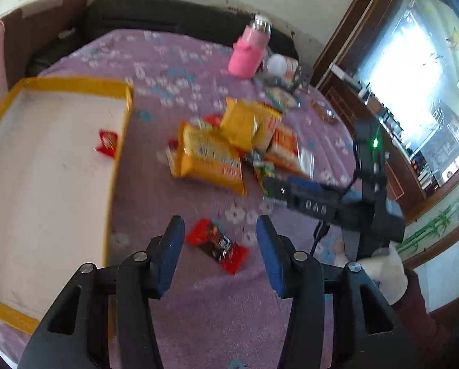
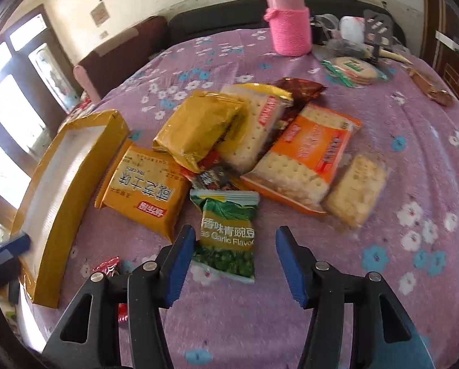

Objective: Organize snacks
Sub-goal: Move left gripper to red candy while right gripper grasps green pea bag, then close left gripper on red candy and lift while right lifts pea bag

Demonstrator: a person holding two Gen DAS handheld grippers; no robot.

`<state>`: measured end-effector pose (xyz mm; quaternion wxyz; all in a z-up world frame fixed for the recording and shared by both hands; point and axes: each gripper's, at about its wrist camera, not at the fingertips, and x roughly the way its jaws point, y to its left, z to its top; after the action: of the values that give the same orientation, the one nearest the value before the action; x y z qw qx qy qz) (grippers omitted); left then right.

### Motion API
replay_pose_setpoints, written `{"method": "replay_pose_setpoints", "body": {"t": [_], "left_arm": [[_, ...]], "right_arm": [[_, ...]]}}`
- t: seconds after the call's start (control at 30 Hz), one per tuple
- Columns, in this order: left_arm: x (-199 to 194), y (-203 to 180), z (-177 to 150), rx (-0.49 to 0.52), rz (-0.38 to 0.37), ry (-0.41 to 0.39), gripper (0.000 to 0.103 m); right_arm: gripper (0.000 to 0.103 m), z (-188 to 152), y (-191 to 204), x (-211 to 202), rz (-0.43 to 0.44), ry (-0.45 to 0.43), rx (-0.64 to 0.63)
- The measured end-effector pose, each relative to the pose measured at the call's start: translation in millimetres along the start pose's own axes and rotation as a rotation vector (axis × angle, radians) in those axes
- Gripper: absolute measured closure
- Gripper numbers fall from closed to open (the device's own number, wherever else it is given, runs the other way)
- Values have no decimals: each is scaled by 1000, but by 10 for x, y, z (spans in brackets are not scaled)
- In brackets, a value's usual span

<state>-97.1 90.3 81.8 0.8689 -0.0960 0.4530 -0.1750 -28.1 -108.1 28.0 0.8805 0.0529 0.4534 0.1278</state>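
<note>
Layout relative to each claw

Left claw [image 1: 220, 246]: candy wrapper [image 1: 217, 244] between fingers, tray [image 1: 75, 84] left, snack pile [image 1: 229, 147] ahead. Right claw [image 2: 235, 261]: pea packet [image 2: 226, 233] between fingers, bottle [image 2: 288, 21] far ahead.

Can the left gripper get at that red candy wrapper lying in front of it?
Probably yes: the left gripper is open, the red candy wrapper lies alone on the purple cloth between its fingers, nothing covering it.

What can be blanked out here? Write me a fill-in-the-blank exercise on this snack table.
1. The shallow yellow-rimmed cardboard tray holds one small ____ candy wrapper.
2. The left gripper frames a red-and-black ____.
3. The green garlic-pea packet lies before the ____ gripper.

Missing words: red; candy wrapper; right
</note>
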Motion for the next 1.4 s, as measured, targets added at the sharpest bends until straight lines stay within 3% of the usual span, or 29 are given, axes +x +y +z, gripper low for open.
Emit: {"method": "replay_pose_setpoints", "body": {"t": [0.1, 0.23, 0.27, 0.4, 0.6, 0.63, 0.7, 0.77, 0.87, 0.97, 1.1, 1.17, 1.33, 1.37, 1.4], "left_arm": [[182, -59, -92, 31, 54, 25, 56], [484, -62, -108, -3, 93, 72, 56], [542, -66, -103, -15, 99, 74, 56], [649, -159, -85, 5, 159, 58, 56], [762, -347, -141, 92, 303, 37, 56], [765, -367, -147, 104, 330, 38, 58], [752, -377, -141, 108, 367, 39, 84], [689, -335, -129, 74, 354, 40, 89], [600, -301, -174, 50, 382, 24, 88], [565, -310, -255, 50, 410, 29, 81], [594, -370, -337, 78, 468, 54, 44], [603, -437, -380, 103, 491, 53, 43], [586, -452, -424, 113, 459, 50, 44], [597, -445, -430, 113, 439, 52, 46], [586, -439, -436, 114, 414, 46, 56]], "right_arm": [[47, 6, 30, 155, -4, -5, -42], [53, -31, 29, 152, 20, -34, -67], [64, -33, -8, 139, 43, -33, -49], [64, -18, -186, 102, 156, -19, 49], [64, -17, -196, 91, 205, -19, 73], [64, -14, -196, 78, 206, -24, 75], [64, -10, -193, 64, 210, -32, 81], [64, -5, -203, 70, 231, -30, 98], [64, -2, -215, 77, 246, -27, 113], [64, 3, -245, 51, 251, -39, 124], [64, -6, -299, 52, 252, -41, 146], [64, -22, -328, 63, 262, -30, 164], [64, -20, -356, 97, 267, -15, 175], [64, -21, -360, 102, 270, -10, 178], [64, -22, -362, 106, 271, -8, 178]]}}
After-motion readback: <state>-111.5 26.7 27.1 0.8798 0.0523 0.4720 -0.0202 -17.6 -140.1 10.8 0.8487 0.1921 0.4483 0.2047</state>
